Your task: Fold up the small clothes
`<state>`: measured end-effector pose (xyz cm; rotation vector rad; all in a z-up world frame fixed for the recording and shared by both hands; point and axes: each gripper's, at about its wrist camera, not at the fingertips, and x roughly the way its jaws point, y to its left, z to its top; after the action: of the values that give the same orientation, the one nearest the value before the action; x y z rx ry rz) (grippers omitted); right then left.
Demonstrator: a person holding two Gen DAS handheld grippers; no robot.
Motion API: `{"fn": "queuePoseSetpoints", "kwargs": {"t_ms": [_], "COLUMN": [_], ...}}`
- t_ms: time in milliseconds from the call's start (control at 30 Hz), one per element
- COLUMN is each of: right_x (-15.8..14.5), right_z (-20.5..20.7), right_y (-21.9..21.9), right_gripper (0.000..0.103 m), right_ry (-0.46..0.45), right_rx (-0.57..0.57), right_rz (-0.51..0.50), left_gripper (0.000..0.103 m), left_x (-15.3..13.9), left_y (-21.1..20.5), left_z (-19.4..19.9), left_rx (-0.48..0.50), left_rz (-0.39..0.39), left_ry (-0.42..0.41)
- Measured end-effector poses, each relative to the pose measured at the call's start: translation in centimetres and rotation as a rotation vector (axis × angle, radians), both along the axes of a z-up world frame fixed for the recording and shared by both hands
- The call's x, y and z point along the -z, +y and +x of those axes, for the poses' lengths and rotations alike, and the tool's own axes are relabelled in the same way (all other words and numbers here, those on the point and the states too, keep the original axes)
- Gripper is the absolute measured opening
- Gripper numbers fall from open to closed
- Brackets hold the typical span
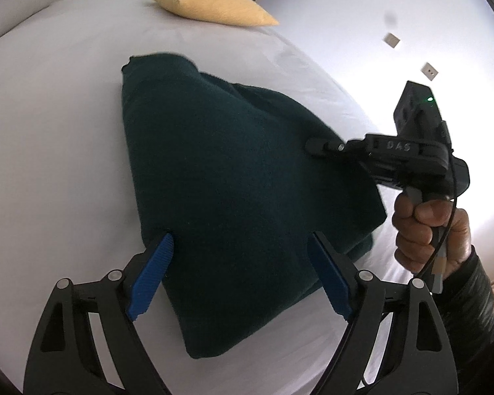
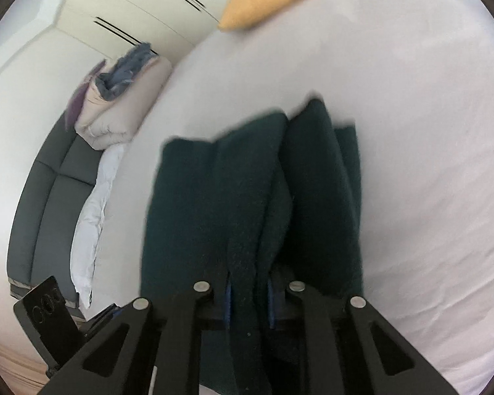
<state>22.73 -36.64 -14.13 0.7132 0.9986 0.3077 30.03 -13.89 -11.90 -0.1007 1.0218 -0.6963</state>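
A dark green garment (image 1: 233, 181) lies partly folded on the white bed (image 1: 49, 131). My left gripper (image 1: 240, 250) is open, its blue pads (image 1: 151, 276) spread over the garment's near corner without holding it. My right gripper (image 2: 248, 299) is shut on a bunched fold of the same garment (image 2: 247, 197) and lifts that edge. In the left wrist view the right gripper (image 1: 319, 146) reaches in from the right and pinches the garment's right side.
A yellow pillow (image 1: 210, 3) lies at the far end of the bed. A grey sofa (image 2: 49, 197) with a folded duvet and blue clothes (image 2: 122, 92) stands to the left of the bed. White sheet surrounds the garment.
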Motion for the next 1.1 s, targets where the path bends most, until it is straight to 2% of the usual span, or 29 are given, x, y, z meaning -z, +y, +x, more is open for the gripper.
{"fn": "queuePoseSetpoints", "kwargs": {"t_ms": [133, 267, 333, 533, 667, 733, 800, 900, 967, 1033, 1100], "right_x": [-1.6, 2.5, 3.7, 0.9, 2.2, 4.0, 4.2, 2.8, 1.5, 0.5, -0.8], "right_z": [-0.4, -1.2, -2.1, -3.6, -4.5, -3.5, -3.1, -3.3, -4.5, -6.1, -7.7], "right_y": [-1.7, -2.7, -3.8, -2.4, -3.6, -3.7, -4.1, -3.4, -3.5, -4.1, -4.8], "right_gripper": [0.016, 0.015, 0.015, 0.015, 0.015, 0.013, 0.014, 0.019, 0.037, 0.056, 0.056], "right_ry": [-0.050, 0.041, 0.022, -0.031, -0.015, 0.009, 0.012, -0.002, -0.005, -0.009, -0.049], "right_rx": [0.028, 0.061, 0.100, 0.113, 0.127, 0.111, 0.120, 0.090, 0.128, 0.214, 0.272], "right_rz": [0.006, 0.026, 0.103, -0.006, 0.020, 0.058, 0.095, 0.027, -0.037, -0.106, -0.118], "left_gripper": [0.083, 0.083, 0.083, 0.083, 0.083, 0.084, 0.084, 0.084, 0.084, 0.084, 0.084], "left_x": [-0.7, 1.0, 1.3, 1.5, 2.0, 2.5, 2.5, 2.1, 1.2, -0.2, -1.2], "left_y": [-0.9, -2.4, -2.6, -2.2, -2.7, -3.0, -3.0, -2.5, -1.7, -0.9, -0.4], "left_z": [-0.7, -0.9, -1.1, -0.5, -0.7, -0.7, -0.8, -0.9, -1.3, -1.4, -0.9], "left_rx": [0.026, 0.069, 0.076, 0.063, 0.081, 0.089, 0.088, 0.078, 0.055, 0.033, 0.017], "left_rz": [0.004, 0.059, 0.066, 0.044, 0.073, 0.089, 0.086, 0.065, 0.048, 0.031, 0.023], "left_ry": [-0.019, 0.005, -0.002, 0.013, -0.002, 0.003, 0.001, 0.006, -0.002, -0.043, -0.080]}}
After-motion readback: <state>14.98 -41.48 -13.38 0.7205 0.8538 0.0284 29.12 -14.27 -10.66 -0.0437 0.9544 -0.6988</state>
